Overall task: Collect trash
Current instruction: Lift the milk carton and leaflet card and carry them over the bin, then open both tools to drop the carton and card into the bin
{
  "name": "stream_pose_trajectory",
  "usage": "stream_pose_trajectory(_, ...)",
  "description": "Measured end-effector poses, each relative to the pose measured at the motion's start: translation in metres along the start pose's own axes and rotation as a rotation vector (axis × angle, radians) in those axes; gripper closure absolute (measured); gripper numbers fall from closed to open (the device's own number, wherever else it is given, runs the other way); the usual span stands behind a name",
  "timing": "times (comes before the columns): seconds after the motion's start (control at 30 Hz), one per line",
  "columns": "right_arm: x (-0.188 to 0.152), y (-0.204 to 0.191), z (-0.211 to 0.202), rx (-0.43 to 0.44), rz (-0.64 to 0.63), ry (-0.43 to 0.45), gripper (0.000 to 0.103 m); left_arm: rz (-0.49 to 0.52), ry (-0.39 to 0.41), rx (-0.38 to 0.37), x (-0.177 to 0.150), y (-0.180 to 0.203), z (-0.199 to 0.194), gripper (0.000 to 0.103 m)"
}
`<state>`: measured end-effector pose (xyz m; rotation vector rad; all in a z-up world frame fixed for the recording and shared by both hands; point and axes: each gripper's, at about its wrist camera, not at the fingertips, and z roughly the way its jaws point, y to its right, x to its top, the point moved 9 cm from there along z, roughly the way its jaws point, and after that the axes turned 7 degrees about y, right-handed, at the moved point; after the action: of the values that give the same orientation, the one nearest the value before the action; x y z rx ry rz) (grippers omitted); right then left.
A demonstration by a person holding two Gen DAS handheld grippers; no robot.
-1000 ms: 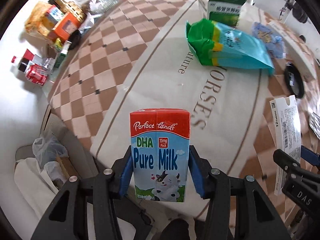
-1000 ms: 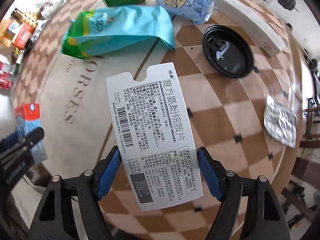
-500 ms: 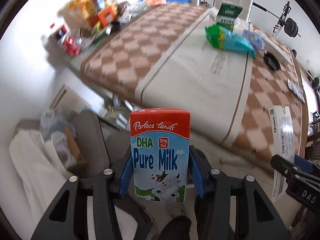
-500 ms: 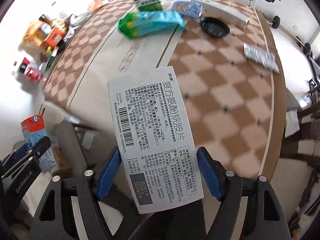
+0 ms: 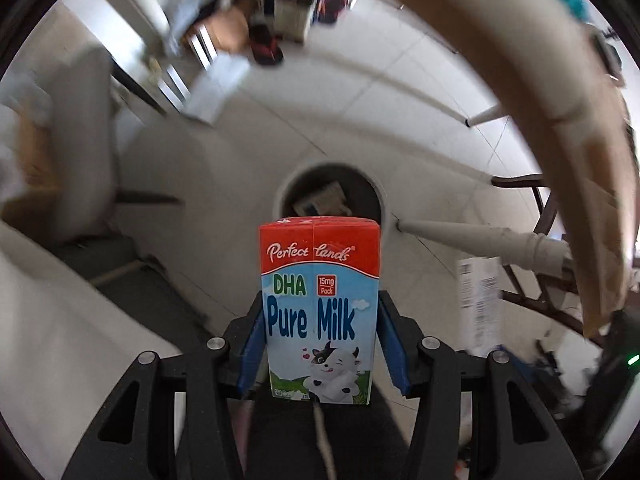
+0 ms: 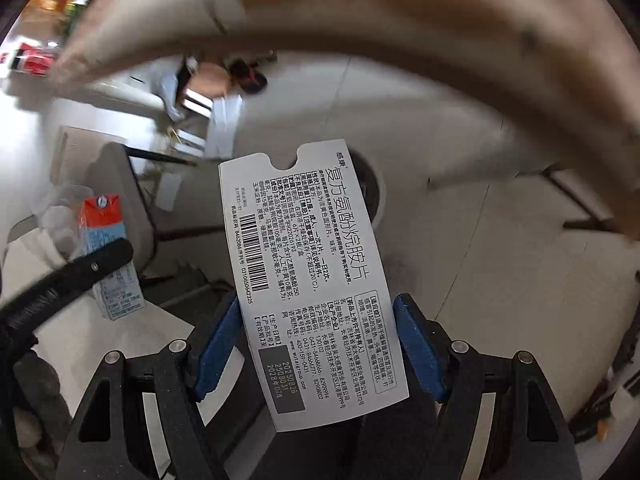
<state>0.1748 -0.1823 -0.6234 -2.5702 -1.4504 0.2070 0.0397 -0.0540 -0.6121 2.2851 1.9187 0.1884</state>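
My left gripper [image 5: 320,344] is shut on a red and blue "Pure Milk" carton [image 5: 320,308], held upright. Beyond it on the floor stands a round white trash bin [image 5: 289,187] with some trash inside. My right gripper [image 6: 318,344] is shut on a flat white medicine box [image 6: 308,280] with black print and a barcode. The bin [image 6: 374,196] is mostly hidden behind that box. The milk carton [image 6: 106,256] and a left gripper finger [image 6: 64,280] show at the left of the right wrist view. The medicine box [image 5: 478,300] shows blurred at the right of the left wrist view.
The table edge with its hanging cloth [image 5: 560,92] arcs overhead, also in the right wrist view [image 6: 360,12]. A white table leg [image 5: 480,236] is right of the bin. A grey chair [image 5: 80,128] stands at left. Clutter [image 5: 264,40] lies on the far floor.
Both grippers have dropped from table height and tilted down toward the floor. The table top has left view; the trash bin now shows ahead. Both objects stay gripped.
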Motion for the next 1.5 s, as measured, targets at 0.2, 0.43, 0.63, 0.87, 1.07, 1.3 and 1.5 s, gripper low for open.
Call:
stream_pose_trajectory(0.2,0.010,0.028,0.121,-0.046,-0.006,-0.045,0.025,-0.041,-0.109,-0.075,0.023,0.002,0.118,0.055)
stream_pose_trajectory(0.43,0.026,0.054,0.237,-0.045,-0.005,-0.095,0.025,-0.033,-0.223,-0.112,0.024,0.004,0.218,0.055)
stream_pose_trajectory(0.63,0.035,0.061,0.291,-0.044,-0.029,-0.132,0.025,0.010,-0.266,-0.081,0.027,0.004,0.258,0.054)
stream_pose_trajectory(0.87,0.037,0.058,0.323,-0.042,-0.053,-0.194,0.024,0.019,-0.221,-0.026,0.035,-0.015,0.254,0.015)
stream_pose_trajectory(1.07,0.037,0.050,0.320,-0.056,-0.091,-0.196,0.001,0.079,-0.152,0.092,0.035,-0.028,0.237,0.014)
stream_pose_trajectory(1.3,0.035,0.049,0.294,-0.123,-0.083,-0.157,0.001,0.112,-0.034,0.252,0.031,-0.050,0.195,0.014)
stream_pose_trajectory(1.5,0.034,0.052,0.258,-0.156,-0.055,-0.092,0.001,0.119,-0.012,0.288,0.014,-0.051,0.160,0.014)
